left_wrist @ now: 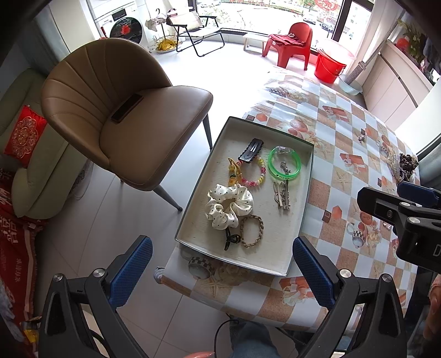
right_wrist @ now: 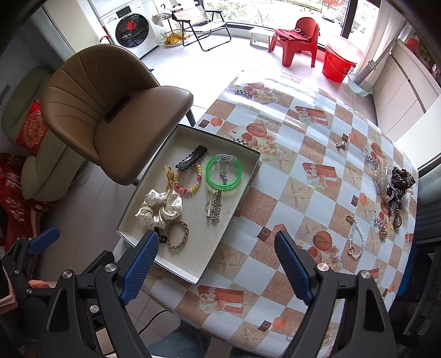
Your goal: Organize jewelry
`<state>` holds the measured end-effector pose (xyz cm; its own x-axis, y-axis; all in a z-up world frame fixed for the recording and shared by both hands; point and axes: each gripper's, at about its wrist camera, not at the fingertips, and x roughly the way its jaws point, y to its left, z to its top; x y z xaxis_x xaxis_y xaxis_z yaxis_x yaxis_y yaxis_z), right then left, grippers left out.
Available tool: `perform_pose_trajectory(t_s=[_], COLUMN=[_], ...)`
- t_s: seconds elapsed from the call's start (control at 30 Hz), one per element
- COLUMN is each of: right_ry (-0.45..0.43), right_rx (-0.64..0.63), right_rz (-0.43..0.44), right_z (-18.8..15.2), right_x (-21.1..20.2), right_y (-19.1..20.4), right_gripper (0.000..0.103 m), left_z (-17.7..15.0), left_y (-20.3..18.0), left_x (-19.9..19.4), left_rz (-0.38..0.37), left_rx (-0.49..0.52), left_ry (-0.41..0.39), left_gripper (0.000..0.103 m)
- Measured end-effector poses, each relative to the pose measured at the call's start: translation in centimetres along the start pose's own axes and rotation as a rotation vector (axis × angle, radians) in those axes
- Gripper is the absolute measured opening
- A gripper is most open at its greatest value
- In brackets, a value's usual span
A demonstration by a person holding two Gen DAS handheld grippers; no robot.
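Tray (left_wrist: 299, 198) of jewelry ahead of left claw (left_wrist: 222, 271); both claws apart, empty; right claw (right_wrist: 216, 265) beside tray.

Sunlit tiled room: tan chair (left_wrist: 124, 115), red plastic chair (left_wrist: 292, 41), washing machine (right_wrist: 132, 27).

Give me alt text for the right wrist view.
A shallow tray on a checked tablecloth holds a white scrunchie, green bangle and beaded bracelet. The right gripper hangs open above; more jewelry lies loose at right.

Bright daylight from windows (left_wrist: 275, 11); glare on tablecloth (right_wrist: 264, 110); fisheye bending, dark corners.
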<state>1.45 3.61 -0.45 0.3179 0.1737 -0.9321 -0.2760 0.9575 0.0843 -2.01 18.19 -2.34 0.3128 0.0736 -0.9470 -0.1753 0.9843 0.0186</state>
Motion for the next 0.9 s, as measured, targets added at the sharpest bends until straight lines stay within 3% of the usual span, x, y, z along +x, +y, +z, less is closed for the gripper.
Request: perform_pose_trajectory(t_s=[0.9], right_ry=[-0.003], right_rx=[-0.027], right_rz=[-0.03], right_z=[-0.02], right_x=[-0.03], right_y=[0.43], right_gripper=[0.088], left_z=[0.25], left_y=[0.43], left_x=[0.18], left_rz=[0.014], left_rx=[-0.001], left_ry=[0.003], left_gripper=[0.103])
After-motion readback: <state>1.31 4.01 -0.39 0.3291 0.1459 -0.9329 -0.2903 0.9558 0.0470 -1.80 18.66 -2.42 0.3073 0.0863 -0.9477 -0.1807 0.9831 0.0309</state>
